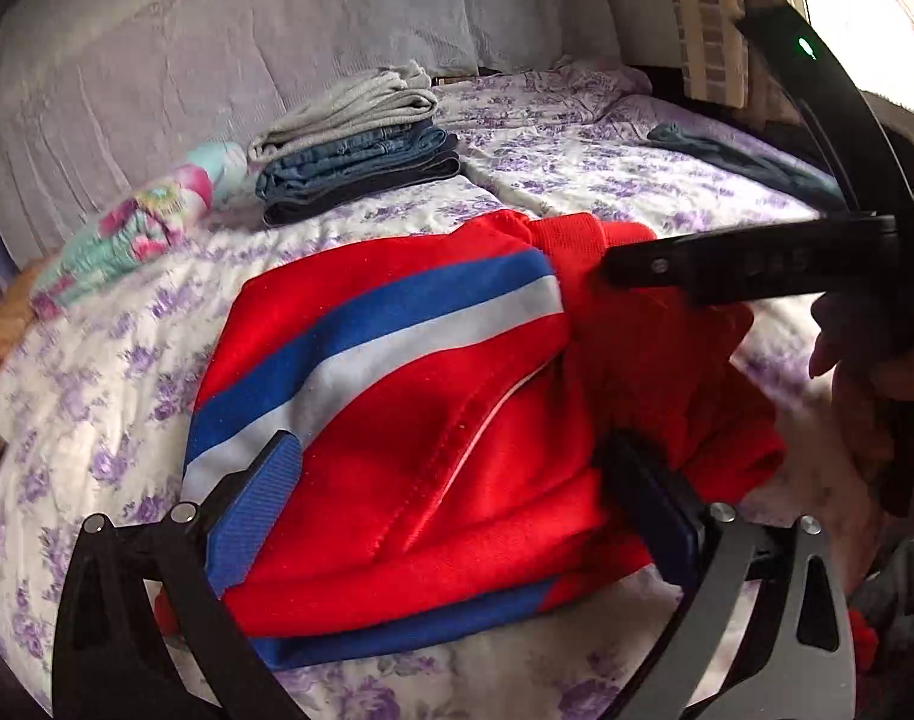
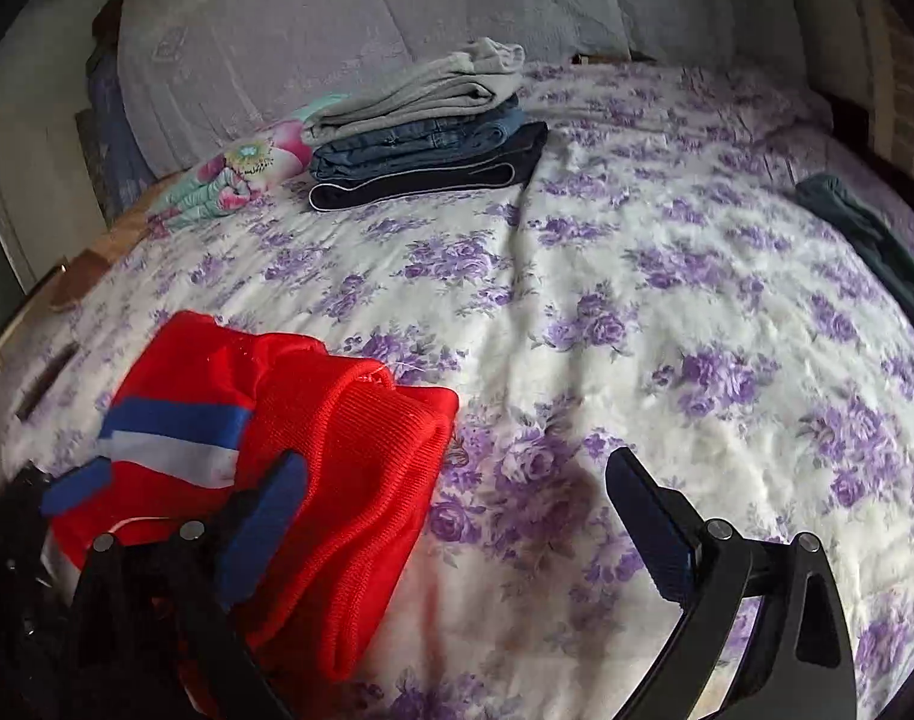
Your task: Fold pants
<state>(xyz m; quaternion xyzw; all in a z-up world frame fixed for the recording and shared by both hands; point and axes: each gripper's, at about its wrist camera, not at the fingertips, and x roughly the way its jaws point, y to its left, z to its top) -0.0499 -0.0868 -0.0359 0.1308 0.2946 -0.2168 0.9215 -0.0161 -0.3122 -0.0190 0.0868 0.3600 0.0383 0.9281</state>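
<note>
Red pants (image 1: 432, 396) with a blue and white stripe lie folded on the flowered bedspread (image 1: 96, 372). My left gripper (image 1: 457, 480) is open wide, its two blue-padded fingers standing on either side of the folded pants without pressing them. One black finger (image 1: 697, 267) of my right gripper reaches in from the right over the pants' far red edge, with a hand behind it. In the right wrist view the red pants (image 2: 336, 468) lie at the lower left. My right gripper (image 2: 457, 504) is open over bare bedspread, its left finger above the pants' edge.
A stack of folded pants (image 2: 426, 138), grey on jeans on dark, sits at the back near the lilac pillow (image 2: 336, 30). A bright flowered cloth (image 2: 240, 174) lies left of it. A dark teal garment (image 2: 865, 240) lies at the right edge. Bedspread (image 2: 637, 330) spreads between.
</note>
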